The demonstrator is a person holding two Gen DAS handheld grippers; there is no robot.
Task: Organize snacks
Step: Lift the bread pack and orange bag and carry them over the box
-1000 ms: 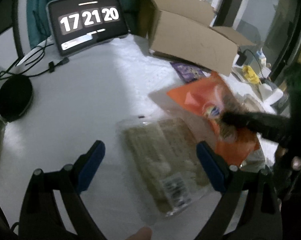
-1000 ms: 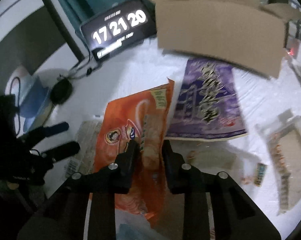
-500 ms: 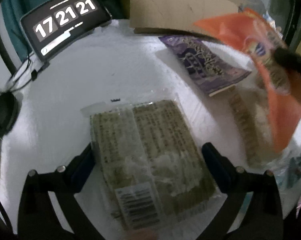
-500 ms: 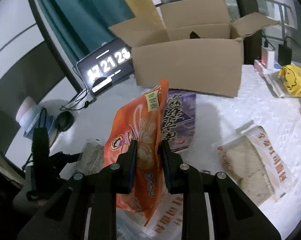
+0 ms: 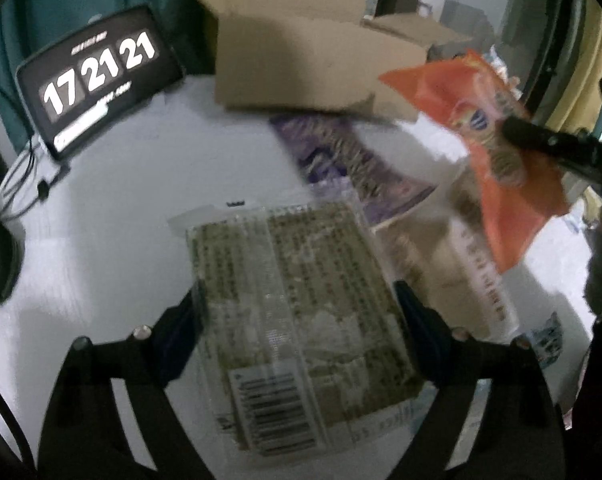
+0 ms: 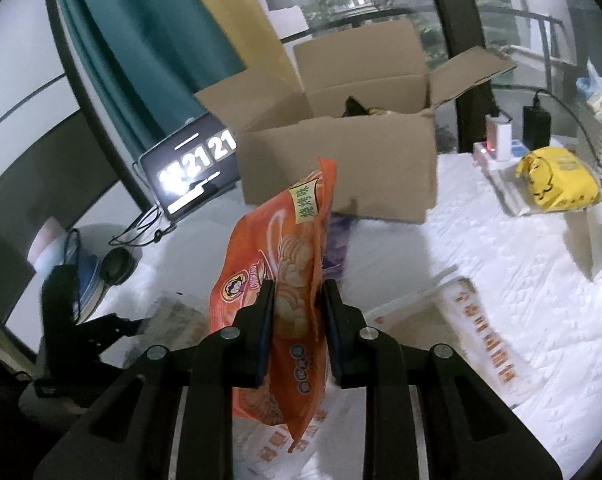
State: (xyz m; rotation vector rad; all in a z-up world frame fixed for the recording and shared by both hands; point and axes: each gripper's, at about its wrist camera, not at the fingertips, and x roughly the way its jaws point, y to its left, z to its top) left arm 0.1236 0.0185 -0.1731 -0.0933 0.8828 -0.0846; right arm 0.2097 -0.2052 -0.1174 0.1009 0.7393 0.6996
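The right gripper (image 6: 297, 304) pinches an orange snack bag (image 6: 279, 280) above the table, near the cardboard box (image 6: 341, 160). The left gripper (image 5: 297, 312) has its jaws spread around a clear cracker pack (image 5: 301, 312).

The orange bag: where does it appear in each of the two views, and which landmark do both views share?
Left wrist: orange bag at upper right, lifted above the table, pinched by the right gripper.
Right wrist: orange bag at center, between the fingers.
Shared landmark: the clock left of the box.

The white desk (image 6: 501, 280) holds a brown cardboard box (image 6: 341, 164) far back, a black clock screen (image 5: 97, 76) left, and a purple snack bag (image 5: 349, 164) in the middle.
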